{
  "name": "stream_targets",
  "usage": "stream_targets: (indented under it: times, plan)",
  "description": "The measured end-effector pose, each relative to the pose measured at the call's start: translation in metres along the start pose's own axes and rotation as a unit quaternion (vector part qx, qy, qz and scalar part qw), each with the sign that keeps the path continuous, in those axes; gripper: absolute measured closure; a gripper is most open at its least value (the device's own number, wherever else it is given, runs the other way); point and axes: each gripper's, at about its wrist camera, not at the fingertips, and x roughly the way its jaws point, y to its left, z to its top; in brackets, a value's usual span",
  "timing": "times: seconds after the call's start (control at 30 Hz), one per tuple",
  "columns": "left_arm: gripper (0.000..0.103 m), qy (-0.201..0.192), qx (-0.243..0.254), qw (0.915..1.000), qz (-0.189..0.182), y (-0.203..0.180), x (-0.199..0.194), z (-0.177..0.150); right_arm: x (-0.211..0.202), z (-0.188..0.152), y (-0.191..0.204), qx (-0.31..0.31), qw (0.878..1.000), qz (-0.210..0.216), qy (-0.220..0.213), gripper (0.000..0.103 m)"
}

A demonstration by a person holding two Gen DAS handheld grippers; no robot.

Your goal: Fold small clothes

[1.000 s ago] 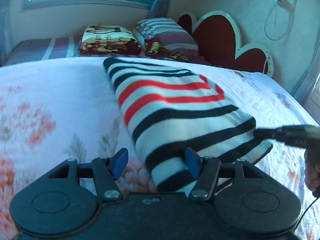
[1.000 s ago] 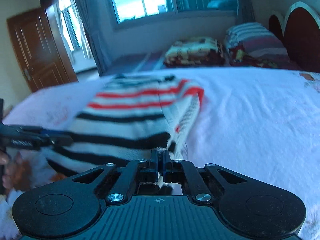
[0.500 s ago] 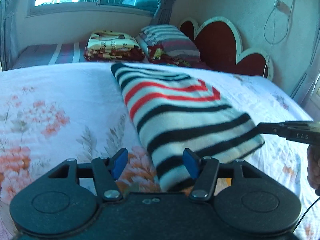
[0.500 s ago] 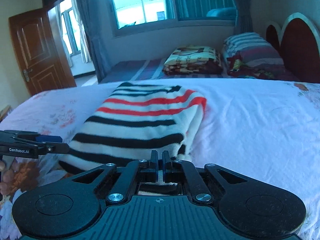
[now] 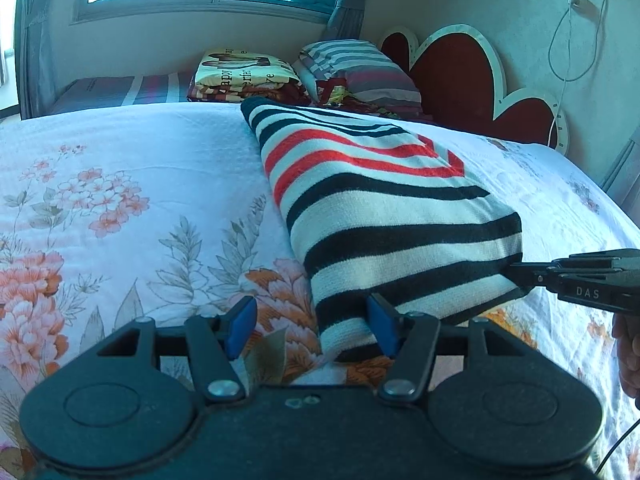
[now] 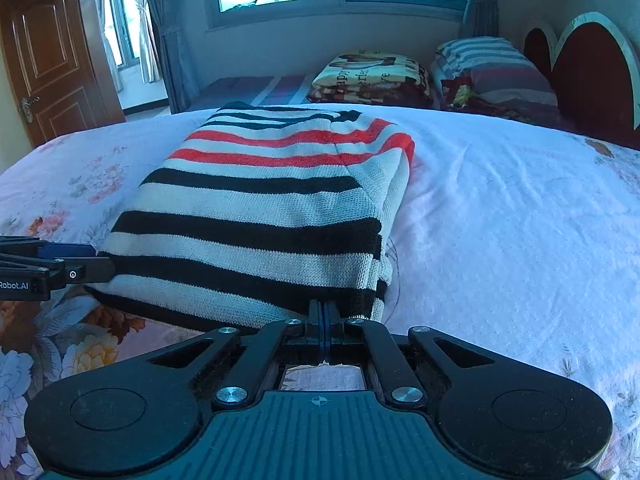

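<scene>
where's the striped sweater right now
The folded striped sweater lies mid-bed on the floral bedsheet, its near edge pinched by the right hand-held gripper, the open left hand-held gripper at its left corner.

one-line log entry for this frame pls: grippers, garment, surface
left gripper: jaws open, at near edge | right gripper: jaws shut on near edge | folded black, white and red striped knit sweater: lying on bed | floral bedsheet

A wide bed with a white sheet printed with pink and orange flowers [image 5: 120,208] is carrying a folded knitted sweater with black, white and red stripes [image 5: 384,208], which is lying directly on the sheet. At the far end, a folded colourful blanket [image 6: 372,76] and a striped pillow [image 6: 496,68] are lying side by side.
</scene>
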Motion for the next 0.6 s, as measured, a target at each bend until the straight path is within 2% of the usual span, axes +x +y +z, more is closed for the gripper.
stream_targets:
  times: [0.13,0.27,0.33,0.37,0.4,0.43,0.47,0.5,0.57,0.6]
  plan:
    - [0.044,-0.001,0.000,1.0000,0.001,-0.001,-0.006,0.001,-0.003,0.007,0.002,0.001,1.000,-0.004,0.013,0.100]
    - [0.042,-0.003,0.004,1.0000,0.003,-0.002,-0.015,0.000,-0.020,0.009,0.000,0.016,1.000,0.001,-0.004,0.100]
    - [0.040,0.002,-0.001,1.0000,0.001,0.002,-0.015,0.000,-0.012,0.003,-0.001,0.011,1.000,0.003,0.021,0.100]
    - [0.041,-0.001,-0.009,0.9999,-0.004,0.004,-0.019,0.001,-0.013,0.002,-0.004,0.021,1.000,0.009,0.020,0.100]
    - [0.038,-0.012,-0.020,0.9997,-0.012,0.007,-0.025,0.003,-0.019,0.003,-0.006,0.037,0.999,0.012,0.011,0.100]
    - [0.025,-0.025,-0.030,0.9989,-0.026,0.010,-0.031,0.005,-0.026,0.006,-0.010,0.053,0.998,0.016,-0.004,0.100]
    - [0.019,-0.035,-0.039,0.9978,-0.042,0.014,-0.036,0.008,-0.034,0.008,-0.014,0.071,0.997,0.018,-0.025,0.100]
    - [0.019,-0.041,-0.048,0.9967,-0.051,0.017,-0.038,0.011,-0.040,0.011,-0.019,0.092,0.995,0.022,-0.043,0.098]
    - [0.019,-0.046,-0.055,0.9958,-0.058,0.020,-0.036,0.019,-0.042,0.017,-0.034,0.142,0.988,0.033,-0.057,0.052]
    - [0.019,-0.044,-0.059,0.9954,-0.062,0.022,-0.032,0.023,-0.040,0.019,-0.042,0.167,0.983,0.039,-0.060,0.014]
